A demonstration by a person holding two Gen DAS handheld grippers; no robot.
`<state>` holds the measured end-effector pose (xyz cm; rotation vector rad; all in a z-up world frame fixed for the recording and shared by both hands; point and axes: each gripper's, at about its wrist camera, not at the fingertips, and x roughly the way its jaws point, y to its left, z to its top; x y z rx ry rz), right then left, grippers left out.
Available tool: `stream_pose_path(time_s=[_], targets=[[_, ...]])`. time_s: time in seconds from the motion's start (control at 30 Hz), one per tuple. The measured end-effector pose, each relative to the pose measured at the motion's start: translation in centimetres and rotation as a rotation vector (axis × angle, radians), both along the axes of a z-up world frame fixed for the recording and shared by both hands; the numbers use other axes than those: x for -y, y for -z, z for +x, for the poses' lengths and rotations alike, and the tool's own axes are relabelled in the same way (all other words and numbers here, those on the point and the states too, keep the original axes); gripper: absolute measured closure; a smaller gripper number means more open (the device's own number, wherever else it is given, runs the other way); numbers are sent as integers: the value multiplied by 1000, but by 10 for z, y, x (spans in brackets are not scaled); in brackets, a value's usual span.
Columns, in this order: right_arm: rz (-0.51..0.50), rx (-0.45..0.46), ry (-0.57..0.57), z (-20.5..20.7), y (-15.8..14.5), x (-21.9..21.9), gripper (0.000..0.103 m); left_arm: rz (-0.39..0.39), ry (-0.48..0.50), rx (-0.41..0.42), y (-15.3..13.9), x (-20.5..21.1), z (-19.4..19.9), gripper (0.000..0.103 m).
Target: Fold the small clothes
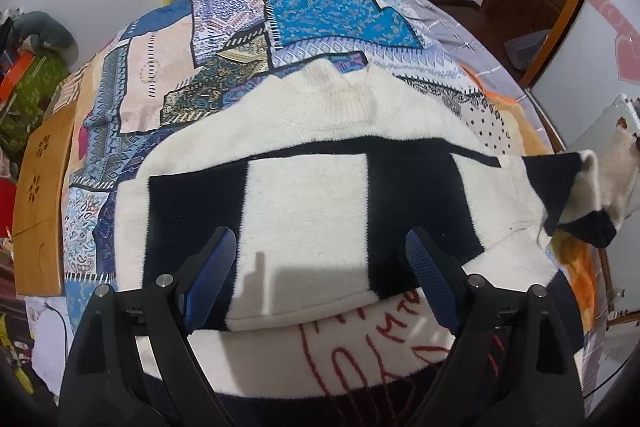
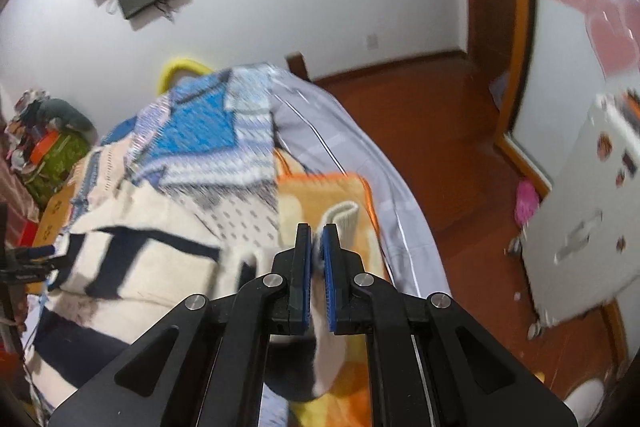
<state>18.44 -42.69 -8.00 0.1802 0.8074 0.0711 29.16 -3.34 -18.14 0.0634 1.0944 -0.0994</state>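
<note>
A cream sweater point(image 1: 308, 195) with navy blocks lies flat on the bed, collar pointing away from me. My left gripper point(image 1: 320, 233) hovers over its lower body, jaws wide open and nothing between the blue pads point(image 1: 214, 267). The sweater's right sleeve point(image 1: 560, 187) is lifted off the bed at the right edge of the left wrist view. My right gripper point(image 2: 316, 229) is shut on that sleeve, and the ribbed cuff point(image 2: 345, 221) sticks out past the fingertips. The sweater body point(image 2: 132, 267) lies to the left of it, blurred.
A patchwork cover point(image 1: 320, 7) spreads over the bed, with an orange blanket point(image 2: 320, 195) at its right side. A cream garment with red drawing point(image 1: 360, 347) lies under the sweater's hem. A wooden board point(image 1: 40, 207) sits left; a white cabinet point(image 2: 592, 235) stands on the wood floor point(image 2: 440, 147).
</note>
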Motion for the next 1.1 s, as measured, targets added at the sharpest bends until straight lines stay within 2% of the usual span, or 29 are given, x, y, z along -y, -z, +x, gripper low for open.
stream_pose_path(time_s=[0.27, 0.47, 0.67, 1.1], targets=[[-68, 165, -124, 16, -78, -66, 98, -28, -25, 46, -16, -23, -14, 16], [-94, 235, -235, 29, -112, -125, 98, -14, -28, 108, -32, -42, -28, 16], [-104, 268, -350, 35, -124, -191, 98, -37, -45, 149, -45, -68, -42, 16], [-48, 326, -561, 45, -147, -310, 99, -60, -140, 203, -59, -139, -68, 16]])
